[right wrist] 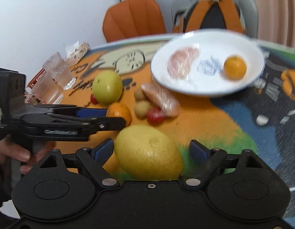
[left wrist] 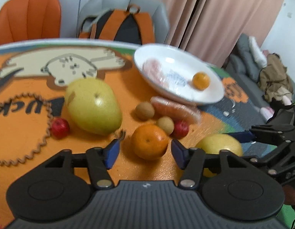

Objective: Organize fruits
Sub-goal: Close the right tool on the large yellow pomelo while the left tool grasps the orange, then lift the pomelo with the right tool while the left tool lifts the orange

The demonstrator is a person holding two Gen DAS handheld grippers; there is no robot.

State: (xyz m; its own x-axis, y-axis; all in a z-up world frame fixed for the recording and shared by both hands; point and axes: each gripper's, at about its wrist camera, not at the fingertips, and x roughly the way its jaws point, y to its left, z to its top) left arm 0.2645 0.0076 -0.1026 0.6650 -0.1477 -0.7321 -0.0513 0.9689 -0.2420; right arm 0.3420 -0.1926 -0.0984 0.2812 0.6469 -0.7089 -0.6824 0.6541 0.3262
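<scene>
Orange (left wrist: 149, 142) sits on the table (left wrist: 23, 137) between my left tongs (left wrist: 145, 152), pads apart, not touching it. Big yellow citrus (right wrist: 149, 152) lies between my right tongs (right wrist: 151, 151); left pad just beside the rind, right pad clear, so not clamped. Beyond the orange: two tan round fruits (left wrist: 145, 110), two small red fruits (left wrist: 60, 127), a green pear-shaped fruit (left wrist: 93, 106), a wrapped pink wedge (left wrist: 175, 110). White plate (left wrist: 212, 97) farther back holds a small orange (left wrist: 201, 80) and another wrapped wedge (left wrist: 155, 70).
</scene>
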